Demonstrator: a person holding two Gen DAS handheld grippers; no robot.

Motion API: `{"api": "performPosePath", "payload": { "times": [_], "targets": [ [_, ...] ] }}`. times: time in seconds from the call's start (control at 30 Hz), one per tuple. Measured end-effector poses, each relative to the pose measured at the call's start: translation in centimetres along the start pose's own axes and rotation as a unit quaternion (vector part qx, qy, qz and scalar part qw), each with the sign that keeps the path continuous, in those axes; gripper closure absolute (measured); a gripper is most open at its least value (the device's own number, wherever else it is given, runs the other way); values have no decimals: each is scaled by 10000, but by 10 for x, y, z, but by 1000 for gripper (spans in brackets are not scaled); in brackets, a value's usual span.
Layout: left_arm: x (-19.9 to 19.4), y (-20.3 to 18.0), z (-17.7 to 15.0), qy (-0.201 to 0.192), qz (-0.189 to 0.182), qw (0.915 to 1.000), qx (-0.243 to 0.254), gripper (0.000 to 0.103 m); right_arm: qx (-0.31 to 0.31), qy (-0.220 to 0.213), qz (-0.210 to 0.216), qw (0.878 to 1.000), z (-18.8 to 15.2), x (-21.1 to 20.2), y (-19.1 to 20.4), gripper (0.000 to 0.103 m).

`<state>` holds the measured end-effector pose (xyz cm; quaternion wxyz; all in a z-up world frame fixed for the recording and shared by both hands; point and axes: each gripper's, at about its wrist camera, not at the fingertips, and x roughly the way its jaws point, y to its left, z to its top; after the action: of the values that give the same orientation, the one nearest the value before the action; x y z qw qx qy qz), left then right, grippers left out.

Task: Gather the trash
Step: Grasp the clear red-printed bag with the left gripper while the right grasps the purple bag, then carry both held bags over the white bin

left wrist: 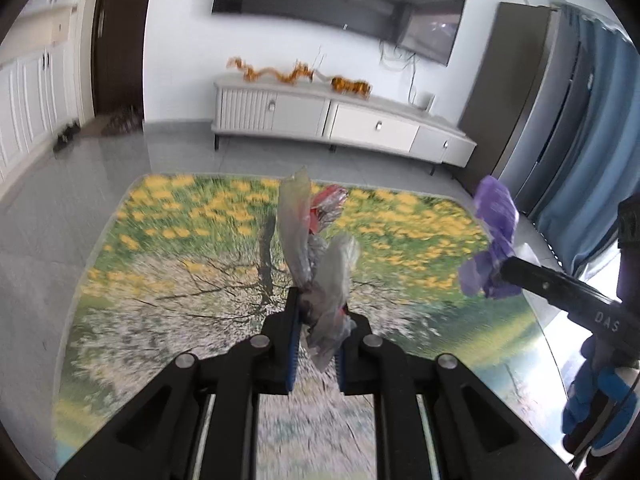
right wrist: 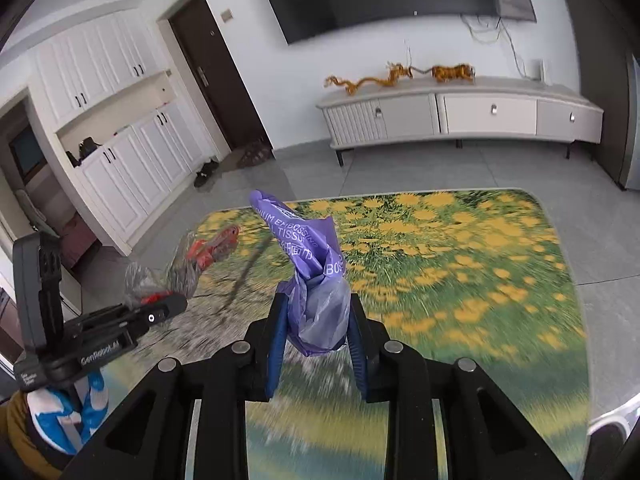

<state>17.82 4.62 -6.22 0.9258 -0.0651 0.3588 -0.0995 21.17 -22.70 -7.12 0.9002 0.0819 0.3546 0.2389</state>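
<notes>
My left gripper [left wrist: 320, 304] is shut on a crumpled clear plastic wrapper [left wrist: 316, 256] with red print, lifted above the flower-patterned table [left wrist: 180, 240]. The same wrapper [right wrist: 188, 268] and the left gripper [right wrist: 160, 304] show at the left of the right wrist view. My right gripper [right wrist: 316, 308] is shut on a crumpled purple tissue wrapper [right wrist: 312, 264] with white lettering, also held above the table [right wrist: 460, 264]. In the left wrist view the purple wrapper [left wrist: 496, 236] and the right gripper [left wrist: 500, 280] appear at the right.
A white TV cabinet [left wrist: 340, 116] with orange ornaments stands against the far wall under a wall-mounted television [left wrist: 340, 0]. Grey tiled floor [left wrist: 80, 184] surrounds the table. White cupboards [right wrist: 120, 132] and a dark door [right wrist: 216, 76] are at the left; a blue curtain [left wrist: 592, 128] hangs at the right.
</notes>
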Motion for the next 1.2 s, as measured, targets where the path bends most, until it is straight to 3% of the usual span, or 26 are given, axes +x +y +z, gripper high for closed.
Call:
{"api": "performPosePath", "payload": {
  "times": [0.27,0.57,0.87,1.2],
  "targets": [
    [-79,-30,-4,-698,315,9963,398,90,-294,-493,-216,9981,-16,-90,27,76],
    [-122,-54,-21,-964,368,9930,569,90,-318,-708,-408,9961,-44,-142,33,76],
    [-131,-90,-33,-984,346,9906,889,90,-212,-883,-542,9944,-60,-172,22,76],
    [-111,-148,-39,-826,118,9853,1492,90,215,-1023,-873,9907,-85,-205,-22,77]
  ]
}}
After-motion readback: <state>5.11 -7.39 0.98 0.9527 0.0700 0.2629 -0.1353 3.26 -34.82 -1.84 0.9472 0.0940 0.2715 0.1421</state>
